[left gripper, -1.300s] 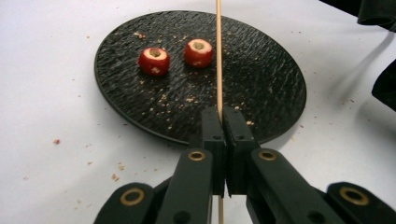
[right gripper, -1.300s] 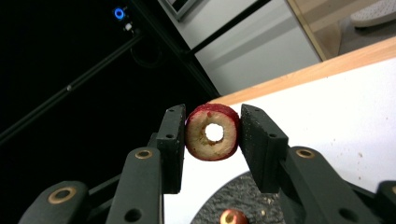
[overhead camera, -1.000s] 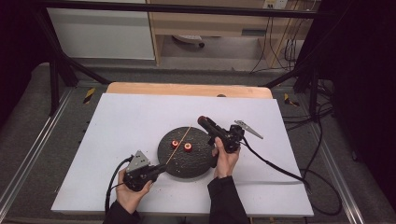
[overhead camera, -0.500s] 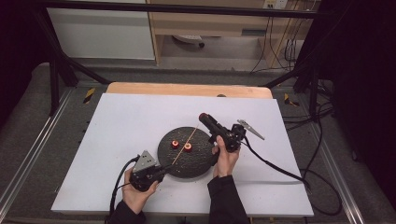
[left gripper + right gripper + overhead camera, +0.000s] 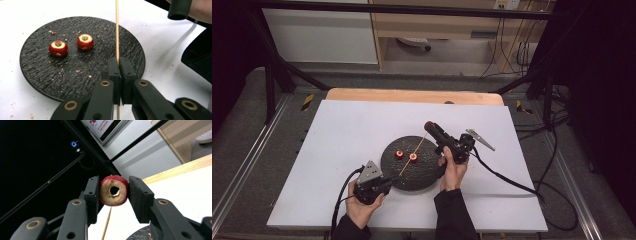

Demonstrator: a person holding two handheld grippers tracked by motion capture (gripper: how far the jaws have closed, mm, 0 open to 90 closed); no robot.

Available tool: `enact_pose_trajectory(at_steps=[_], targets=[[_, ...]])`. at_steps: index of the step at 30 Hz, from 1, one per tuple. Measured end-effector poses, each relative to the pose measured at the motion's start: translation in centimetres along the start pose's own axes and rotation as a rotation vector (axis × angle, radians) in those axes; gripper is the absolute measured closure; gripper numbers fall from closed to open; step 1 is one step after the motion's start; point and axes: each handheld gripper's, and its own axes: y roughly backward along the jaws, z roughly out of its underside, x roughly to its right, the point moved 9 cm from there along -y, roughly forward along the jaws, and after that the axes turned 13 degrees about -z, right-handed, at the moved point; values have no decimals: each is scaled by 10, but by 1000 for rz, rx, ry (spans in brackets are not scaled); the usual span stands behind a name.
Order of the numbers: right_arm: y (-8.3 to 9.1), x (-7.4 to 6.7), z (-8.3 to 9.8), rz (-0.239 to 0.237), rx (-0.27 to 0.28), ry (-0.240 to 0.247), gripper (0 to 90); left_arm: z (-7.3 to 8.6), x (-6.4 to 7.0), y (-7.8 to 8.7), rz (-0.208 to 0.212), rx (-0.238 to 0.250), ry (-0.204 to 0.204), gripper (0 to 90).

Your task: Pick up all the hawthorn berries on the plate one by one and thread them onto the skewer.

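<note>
cored red fruit ring (image 5: 113, 190), skewer (image 5: 117, 32), two on plate (image 5: 37, 47)

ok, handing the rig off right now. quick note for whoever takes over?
Left claw: shut on the thin wooden skewer, which runs out over the round black textured plate.
Right claw: shut on a cored red fruit piece, held up off the table, its hole facing the camera, skewer tip just below it.
On the plate: two more cored red fruit pieces, side by side, plus crumbs.
Done: nothing visibly threaded on the skewer.
Left, probably: thread the held piece, then the other two.
</note>
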Motion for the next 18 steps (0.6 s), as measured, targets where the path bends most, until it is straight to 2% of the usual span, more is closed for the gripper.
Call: enact_pose_trajectory(at_steps=[10, 18], targets=[[0, 0, 3, -6, -7, -8, 626, -2, 0, -1, -8, 10, 16, 883], [-1, -1, 5, -17, 1, -13, 627, -9, 5, -6, -19, 35, 52, 883]])
